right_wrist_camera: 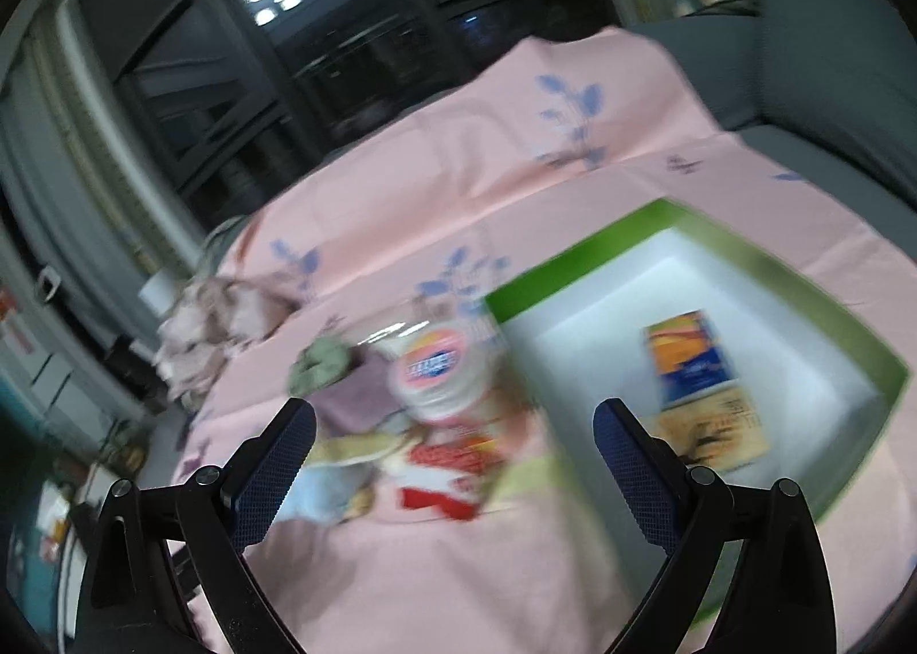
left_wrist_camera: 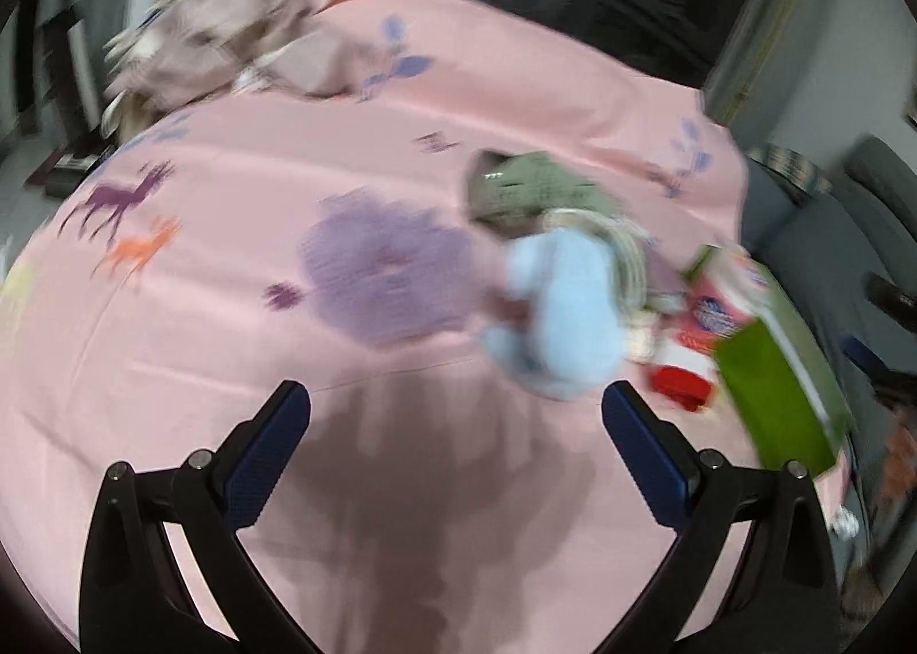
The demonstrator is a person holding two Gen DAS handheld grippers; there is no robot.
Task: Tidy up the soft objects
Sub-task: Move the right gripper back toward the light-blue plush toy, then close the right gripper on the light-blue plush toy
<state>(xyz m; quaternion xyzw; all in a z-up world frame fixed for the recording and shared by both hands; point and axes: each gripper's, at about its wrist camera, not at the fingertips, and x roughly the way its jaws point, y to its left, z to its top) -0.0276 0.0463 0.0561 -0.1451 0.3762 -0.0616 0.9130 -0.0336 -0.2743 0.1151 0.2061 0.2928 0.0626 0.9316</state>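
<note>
Both the left hand-held gripper (left_wrist_camera: 455, 404) and right hand-held gripper (right_wrist_camera: 453, 422) are released, empty. The light-blue soft toy (left_wrist_camera: 559, 310), left of the green box (right_wrist_camera: 676, 367), should be grasped centrally and squeezed gently.

A pale blue plush (left_wrist_camera: 559, 313) is lying on the pink cloth, blurred, touching a heap of other soft items. A grey-green fabric piece (left_wrist_camera: 530, 187) is sitting just behind it. A mauve bundle (left_wrist_camera: 229, 52) is lying well apart at the far edge. A green box (right_wrist_camera: 762, 298) is standing open, holding a blue-orange packet (right_wrist_camera: 690, 356).
</note>
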